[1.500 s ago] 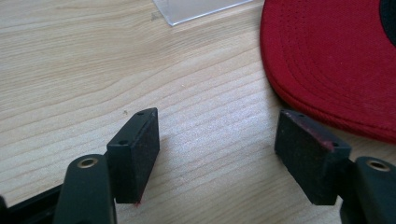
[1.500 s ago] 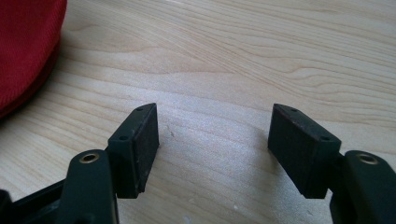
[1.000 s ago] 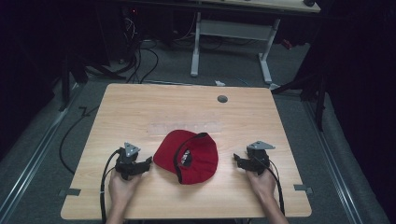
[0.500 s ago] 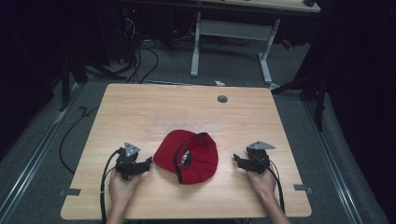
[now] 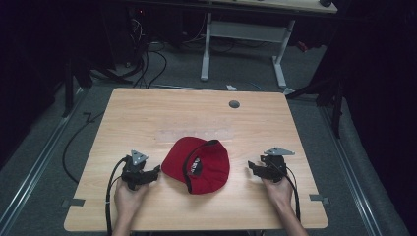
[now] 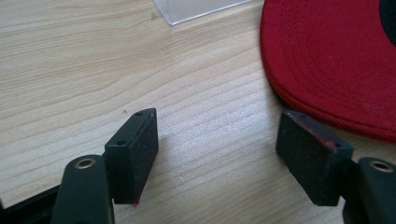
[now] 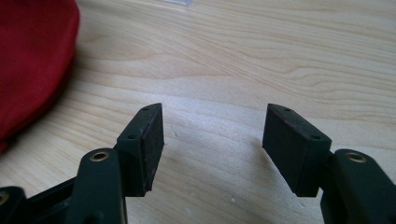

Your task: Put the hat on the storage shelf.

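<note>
A red baseball cap [image 5: 197, 164] with a black inner band lies on the wooden table [image 5: 147, 113], near the front middle. Its stitched brim [image 6: 336, 60] fills the upper right of the left gripper view. My left gripper [image 5: 156, 171] rests just left of the cap, open, with bare wood between its pads [image 6: 135, 154]. Right of the cap, my right gripper [image 5: 252, 167] is open too, a short gap from the crown [image 7: 32, 60]. Neither touches the cap.
A round grommet hole [image 5: 234, 104] sits near the table's far edge. A clear flat strip [image 5: 192, 133] lies on the wood behind the cap. Cables [image 5: 113, 187] trail from both grippers. A second desk frame [image 5: 246, 44] stands beyond on the dark floor.
</note>
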`<state>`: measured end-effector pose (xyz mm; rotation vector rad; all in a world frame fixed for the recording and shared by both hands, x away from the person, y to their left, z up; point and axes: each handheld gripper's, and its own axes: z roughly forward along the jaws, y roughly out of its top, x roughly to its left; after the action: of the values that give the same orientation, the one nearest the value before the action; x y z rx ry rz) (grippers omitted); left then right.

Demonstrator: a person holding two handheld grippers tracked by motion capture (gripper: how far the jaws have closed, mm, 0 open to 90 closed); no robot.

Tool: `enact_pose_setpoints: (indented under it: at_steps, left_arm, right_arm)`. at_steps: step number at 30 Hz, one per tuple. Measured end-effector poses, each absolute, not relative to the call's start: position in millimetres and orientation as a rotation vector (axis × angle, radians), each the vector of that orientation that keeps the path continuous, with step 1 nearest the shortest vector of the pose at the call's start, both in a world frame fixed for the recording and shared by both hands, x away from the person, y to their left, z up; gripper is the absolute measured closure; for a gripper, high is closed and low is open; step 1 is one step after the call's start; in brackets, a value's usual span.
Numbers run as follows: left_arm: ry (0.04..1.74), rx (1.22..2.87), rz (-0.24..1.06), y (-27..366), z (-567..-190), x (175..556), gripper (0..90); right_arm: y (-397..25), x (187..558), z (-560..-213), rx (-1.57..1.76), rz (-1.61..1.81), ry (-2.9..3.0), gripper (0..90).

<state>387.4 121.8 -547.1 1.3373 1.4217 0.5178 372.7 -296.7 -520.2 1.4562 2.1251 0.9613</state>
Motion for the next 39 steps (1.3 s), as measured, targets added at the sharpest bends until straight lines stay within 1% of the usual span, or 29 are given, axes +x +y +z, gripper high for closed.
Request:
enact_pose_setpoints:
  at_steps: [12,16,28,39]
  left_arm:
    - [1.417,1.337,0.513,121.1,-547.0,386.8,30.3]
    - [1.419,1.337,0.513,121.1,-546.9,386.8,30.3]
    - [1.418,1.336,0.51,120.4,-546.9,386.7,30.3]
    - [1.419,1.335,0.511,120.2,-547.0,386.6,30.2]
  right_arm:
    - [-296.1,370.6,-508.1,1.445,1.117,2.146,38.2]
    - [-285.9,374.6,-498.0,1.4,1.156,2.172,37.0]
    - [-264.1,385.9,-484.8,1.331,1.219,2.222,34.3]
    - [-241.1,401.8,-476.1,1.259,1.203,2.297,34.4]
